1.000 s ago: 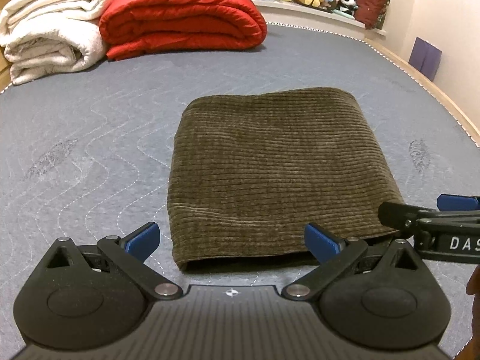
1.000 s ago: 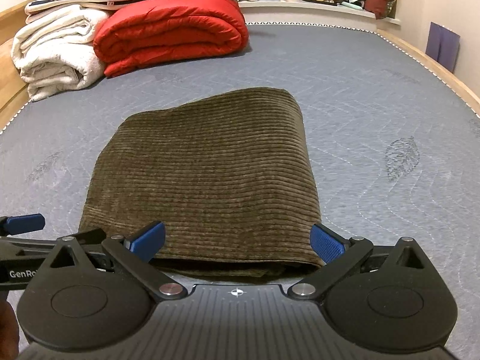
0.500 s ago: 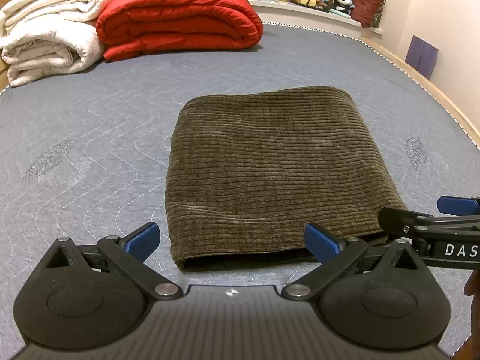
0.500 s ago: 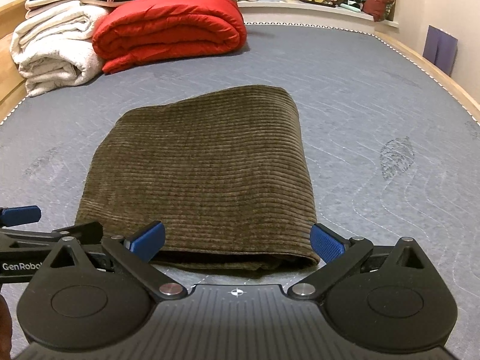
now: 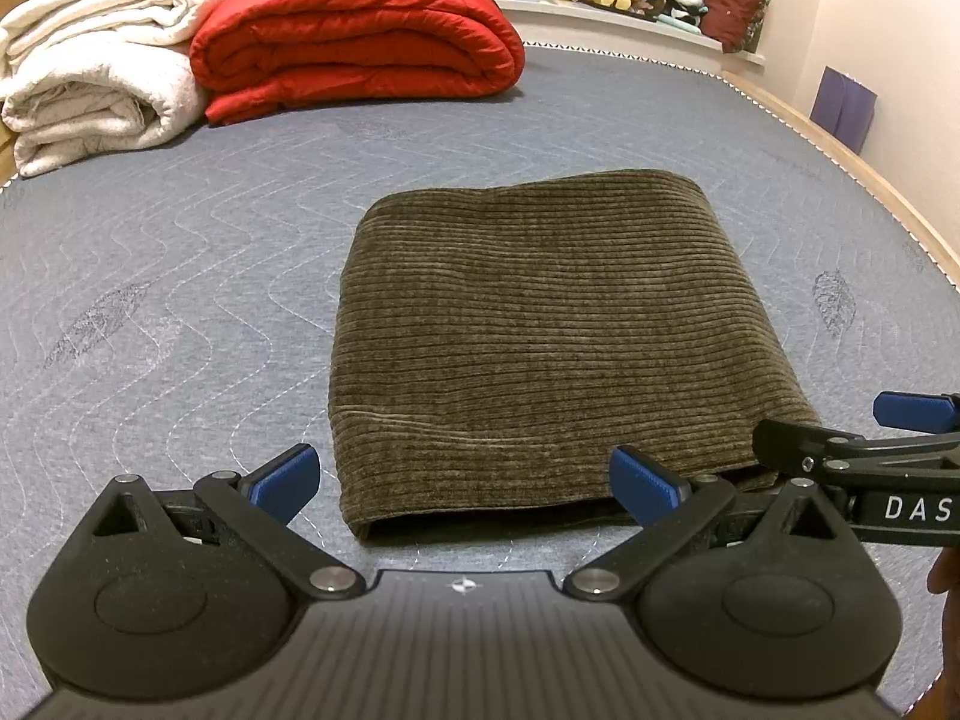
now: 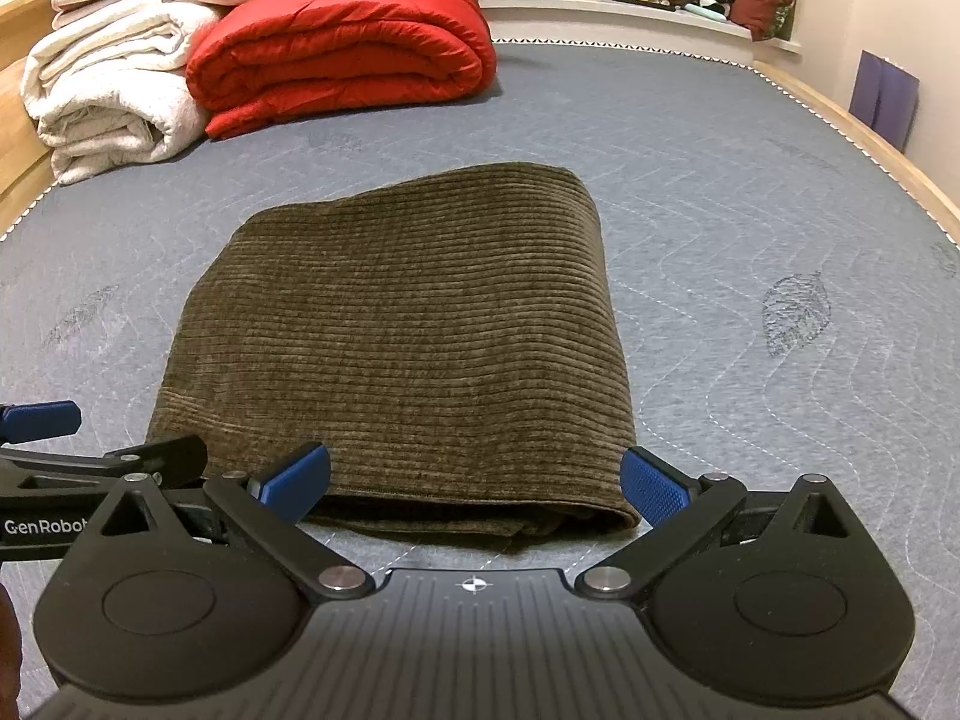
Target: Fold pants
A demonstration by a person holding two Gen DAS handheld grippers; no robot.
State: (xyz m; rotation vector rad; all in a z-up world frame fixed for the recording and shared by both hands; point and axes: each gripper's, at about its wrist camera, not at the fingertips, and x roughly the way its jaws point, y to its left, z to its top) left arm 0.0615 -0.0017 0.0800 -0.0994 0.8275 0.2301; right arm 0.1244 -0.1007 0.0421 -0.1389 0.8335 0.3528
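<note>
1. Both claws have drawn slightly back from the folded corduroy pants (image 5: 552, 336); pants unmoved mid-mattress (image 5: 180, 276).
2. Left claw (image 5: 462, 477) and right claw (image 6: 474, 480): spread wide, empty.
3. Near open edge lies directly ahead, running crosswise; both equally near.

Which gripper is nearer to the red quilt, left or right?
Left, slightly, as a guess. The red quilt lies far across the bed, left of both; the left gripper sits left of the right gripper.

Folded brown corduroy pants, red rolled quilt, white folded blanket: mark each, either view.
Folded brown corduroy pants (image 5: 552, 336), left wrist view, middle of top layer.
Red rolled quilt (image 6: 342, 54), right wrist view, upper fold.
White folded blanket (image 5: 96, 78), left wrist view, front roll.
</note>
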